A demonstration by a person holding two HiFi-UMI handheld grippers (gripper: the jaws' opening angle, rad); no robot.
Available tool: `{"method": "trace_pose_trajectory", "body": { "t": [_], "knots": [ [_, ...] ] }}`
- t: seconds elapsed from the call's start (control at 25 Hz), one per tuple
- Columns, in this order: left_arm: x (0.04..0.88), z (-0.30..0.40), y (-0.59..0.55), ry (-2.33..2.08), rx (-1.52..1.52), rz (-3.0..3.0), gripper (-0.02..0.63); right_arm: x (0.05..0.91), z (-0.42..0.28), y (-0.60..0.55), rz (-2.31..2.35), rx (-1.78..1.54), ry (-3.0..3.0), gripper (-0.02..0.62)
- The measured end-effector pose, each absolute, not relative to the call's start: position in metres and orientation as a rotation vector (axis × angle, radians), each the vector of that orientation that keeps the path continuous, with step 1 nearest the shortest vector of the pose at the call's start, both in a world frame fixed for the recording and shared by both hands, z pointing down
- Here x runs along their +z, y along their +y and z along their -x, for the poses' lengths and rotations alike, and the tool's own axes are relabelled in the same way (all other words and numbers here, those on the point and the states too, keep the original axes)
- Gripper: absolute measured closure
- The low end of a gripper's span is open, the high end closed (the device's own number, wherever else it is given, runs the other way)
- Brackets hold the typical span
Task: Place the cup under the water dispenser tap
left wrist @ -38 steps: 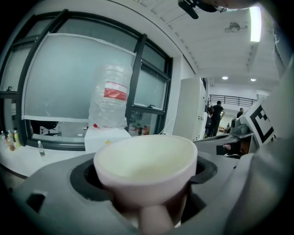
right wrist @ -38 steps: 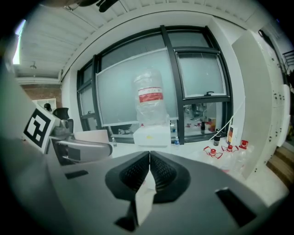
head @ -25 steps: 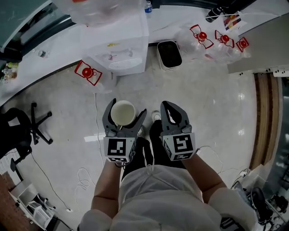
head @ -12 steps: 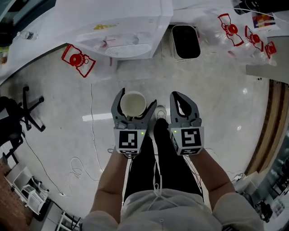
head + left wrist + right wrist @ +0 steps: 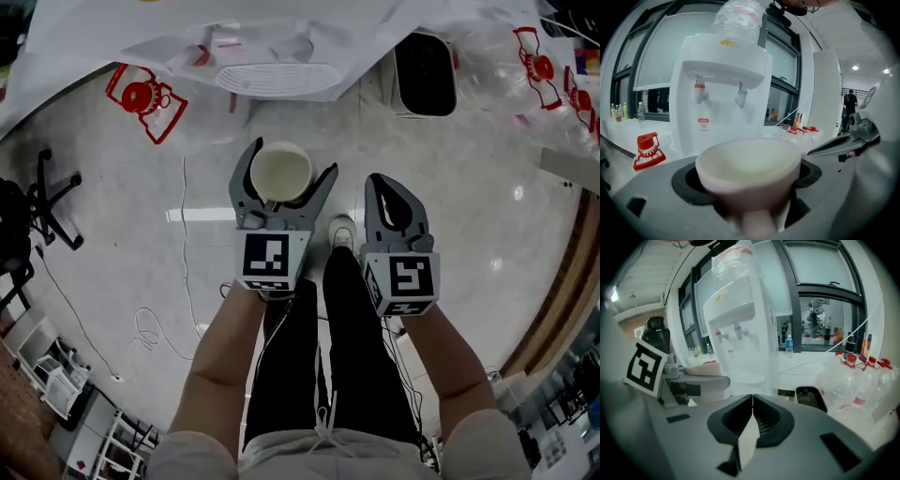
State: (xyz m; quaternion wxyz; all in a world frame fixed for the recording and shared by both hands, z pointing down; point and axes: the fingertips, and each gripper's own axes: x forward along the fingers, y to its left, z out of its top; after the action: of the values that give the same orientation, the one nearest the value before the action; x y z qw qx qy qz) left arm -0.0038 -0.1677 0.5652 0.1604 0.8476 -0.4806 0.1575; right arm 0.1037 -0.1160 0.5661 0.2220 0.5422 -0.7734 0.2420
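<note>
One cup (image 5: 281, 172) sits clamped in the left hand-held gripper (image 5: 287, 165), short of the far water dispenser (image 5: 272, 66), bare floor (image 5: 178, 178) between; the right hand-held gripper (image 5: 393, 187) is closed, empty.

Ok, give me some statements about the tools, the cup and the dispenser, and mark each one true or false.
1. The left tool is shut on the cup. True.
2. The right tool grips a bottle. False: its jaws are together with nothing between them.
3. The cup stands on the drip tray of the water dispenser. False: it is held in the air, short of the dispenser.
4. The dispenser has a red-topped tap and a second tap. True.
5. A black bin stands on the floor beside the dispenser. True.
</note>
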Motion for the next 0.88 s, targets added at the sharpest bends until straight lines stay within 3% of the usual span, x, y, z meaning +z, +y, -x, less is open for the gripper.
{"method": "trace_pose_trajectory", "body": {
  "t": [0.88],
  "knots": [
    [0.610,-0.003,-0.300,-1.550,0.396,-2.431,0.118,0.590,-0.092,-0.157,-1.416,0.675,-2.163,0.569]
  ]
}}
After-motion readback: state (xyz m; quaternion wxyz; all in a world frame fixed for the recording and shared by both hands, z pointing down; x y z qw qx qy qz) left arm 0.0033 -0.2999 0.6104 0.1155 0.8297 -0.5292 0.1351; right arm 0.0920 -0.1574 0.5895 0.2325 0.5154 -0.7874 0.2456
